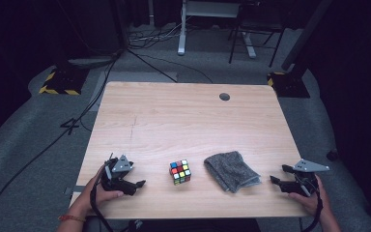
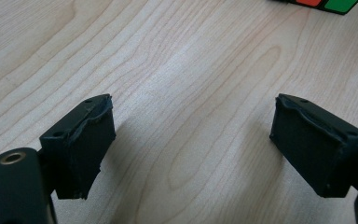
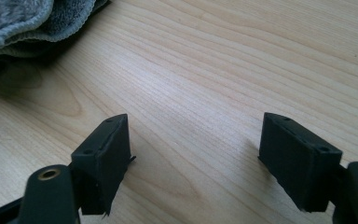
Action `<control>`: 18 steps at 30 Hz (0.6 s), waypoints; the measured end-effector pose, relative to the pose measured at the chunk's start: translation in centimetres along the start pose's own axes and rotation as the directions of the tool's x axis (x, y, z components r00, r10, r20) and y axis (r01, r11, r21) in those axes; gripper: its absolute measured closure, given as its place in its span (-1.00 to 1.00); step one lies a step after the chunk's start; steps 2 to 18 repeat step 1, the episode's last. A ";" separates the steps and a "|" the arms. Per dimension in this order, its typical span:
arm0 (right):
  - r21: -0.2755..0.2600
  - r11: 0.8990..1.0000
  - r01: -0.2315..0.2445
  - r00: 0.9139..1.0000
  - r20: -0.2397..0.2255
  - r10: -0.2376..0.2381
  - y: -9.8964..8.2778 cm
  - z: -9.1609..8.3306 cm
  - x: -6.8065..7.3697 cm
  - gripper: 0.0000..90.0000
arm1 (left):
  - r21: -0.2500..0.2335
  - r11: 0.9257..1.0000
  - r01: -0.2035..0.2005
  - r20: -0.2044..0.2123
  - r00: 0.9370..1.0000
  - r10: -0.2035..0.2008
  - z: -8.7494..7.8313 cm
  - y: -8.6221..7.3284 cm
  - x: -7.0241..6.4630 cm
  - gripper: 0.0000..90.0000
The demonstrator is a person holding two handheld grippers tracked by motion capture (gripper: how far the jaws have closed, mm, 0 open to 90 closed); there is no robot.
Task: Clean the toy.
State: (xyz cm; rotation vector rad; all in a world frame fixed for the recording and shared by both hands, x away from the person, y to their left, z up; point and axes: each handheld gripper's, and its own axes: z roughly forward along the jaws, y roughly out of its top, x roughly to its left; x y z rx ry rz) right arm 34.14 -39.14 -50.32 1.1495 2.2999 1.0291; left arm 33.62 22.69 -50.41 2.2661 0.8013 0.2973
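A colourful puzzle cube (image 1: 180,172) stands on the wooden table (image 1: 183,121) near the front edge, between my two hands. To its right lies a folded grey cloth (image 1: 231,170). My left gripper (image 1: 136,185) rests on the table left of the cube, pointing toward it, open with bare wood between its fingers (image 2: 86,140). The cube's edge (image 2: 326,3) peeks in at the top right of the left gripper view. My right gripper (image 1: 278,176) rests right of the cloth, open and holding nothing. The cloth (image 3: 32,21) fills the top left corner of the right gripper view.
A round cable hole (image 1: 224,96) sits near the table's far right. Beyond the table, cables (image 1: 154,63), a desk leg (image 1: 181,29) and yellow-black striped stand bases (image 1: 60,84) stand on the grey floor.
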 end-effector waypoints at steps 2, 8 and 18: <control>0.000 1.000 0.000 1.000 0.000 0.000 0.0 0.0 0.0 -0.45 | 0.000 1.000 0.001 0.000 1.000 -0.001 0.0 0.0 0.0 -0.68; 0.000 1.000 0.000 1.000 0.000 0.000 0.0 0.0 0.0 -0.45 | 0.000 1.000 0.001 0.000 1.000 -0.001 0.0 0.0 0.0 -0.68; 0.000 1.000 0.000 1.000 0.000 0.000 0.0 0.0 0.0 -0.45 | 0.000 1.000 0.001 0.000 1.000 -0.001 0.0 0.0 0.0 -0.68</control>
